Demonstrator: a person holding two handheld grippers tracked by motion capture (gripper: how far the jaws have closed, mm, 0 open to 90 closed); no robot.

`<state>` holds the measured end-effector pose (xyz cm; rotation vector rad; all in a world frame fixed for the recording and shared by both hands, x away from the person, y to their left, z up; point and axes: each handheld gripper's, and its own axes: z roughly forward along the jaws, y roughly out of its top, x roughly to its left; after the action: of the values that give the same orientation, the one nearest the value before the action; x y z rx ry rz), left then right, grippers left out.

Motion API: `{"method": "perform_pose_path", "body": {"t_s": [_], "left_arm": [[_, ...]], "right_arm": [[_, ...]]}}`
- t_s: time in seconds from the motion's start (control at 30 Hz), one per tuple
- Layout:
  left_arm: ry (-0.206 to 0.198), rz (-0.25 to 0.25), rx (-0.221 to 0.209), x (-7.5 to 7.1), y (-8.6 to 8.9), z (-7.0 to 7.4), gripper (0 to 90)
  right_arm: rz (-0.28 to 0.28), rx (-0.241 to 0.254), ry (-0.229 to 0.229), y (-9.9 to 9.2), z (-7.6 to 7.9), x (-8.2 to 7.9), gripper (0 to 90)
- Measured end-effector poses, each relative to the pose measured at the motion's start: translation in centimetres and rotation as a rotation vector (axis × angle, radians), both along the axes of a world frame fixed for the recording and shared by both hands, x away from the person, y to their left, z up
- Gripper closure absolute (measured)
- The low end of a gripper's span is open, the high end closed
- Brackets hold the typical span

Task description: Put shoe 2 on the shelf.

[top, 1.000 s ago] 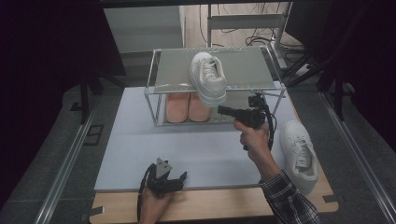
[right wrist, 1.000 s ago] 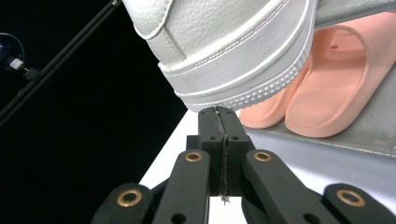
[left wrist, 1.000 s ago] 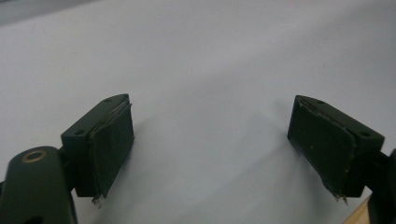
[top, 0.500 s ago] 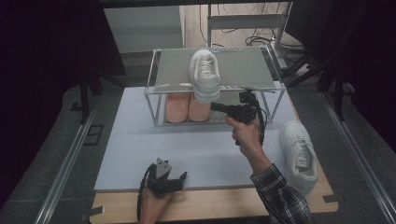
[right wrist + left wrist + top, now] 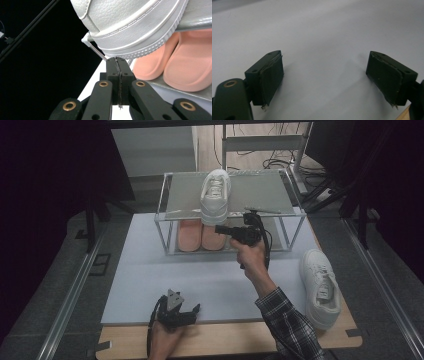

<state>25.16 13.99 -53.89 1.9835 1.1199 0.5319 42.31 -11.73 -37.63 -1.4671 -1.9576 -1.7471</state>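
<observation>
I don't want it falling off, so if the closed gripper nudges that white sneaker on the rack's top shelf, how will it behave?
The white sneaker probably slides rather than rolls, since it sits flat on its sole. Its heel overhangs the top shelf edge, so a push from the shut right gripper underneath might tip it. The thick rubber sole looks stiff; the leather-like upper likely gives slightly.

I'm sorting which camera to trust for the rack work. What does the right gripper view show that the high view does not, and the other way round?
Right gripper view alone: the right gripper has its jaws pressed together with nothing between them, just under the heel of the white sneaker. High view alone: the second white sneaker lying on the table, and the left gripper at the near edge. Both: the sneaker on the rack overhanging its front edge, and the pink slippers on the lower shelf.
</observation>
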Motion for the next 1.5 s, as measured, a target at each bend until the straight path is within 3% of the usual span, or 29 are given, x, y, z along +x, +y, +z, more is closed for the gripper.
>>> {"method": "perform_pose_path", "body": {"t_s": [0.23,0.53,0.67,0.87,1.0,1.23,1.5], "left_arm": [[0.0,0.001,-0.002,0.0,0.0,0.0,14.6],[0.0,0.0,0.0,0.0,0.0,0.0,14.6],[0.0,0.0,0.0,0.0,0.0,0.0,14.6],[0.0,0.0,-0.001,0.0,0.0,0.0,14.6],[-0.001,-0.001,-0.002,0.0,0.0,0.0,14.6],[0.001,-0.001,0.002,0.0,0.0,0.0,14.6],[0.001,-0.001,0.002,0.0,0.0,0.0,14.6]], "right_arm": [[-0.007,0.043,0.029,0.6,-0.3,0.6,89.5],[-0.057,-0.006,0.001,0.4,0.0,0.6,89.6],[-0.051,0.019,0.016,-0.2,-0.2,0.9,89.5],[-0.064,-0.012,0.0,0.0,0.1,1.0,89.6],[-0.105,-0.048,-0.019,-0.3,0.2,1.0,89.6],[-0.142,-0.02,0.001,-2.1,0.0,1.7,89.6],[-0.11,-0.024,-0.003,0.1,-0.1,1.9,89.6]]}}
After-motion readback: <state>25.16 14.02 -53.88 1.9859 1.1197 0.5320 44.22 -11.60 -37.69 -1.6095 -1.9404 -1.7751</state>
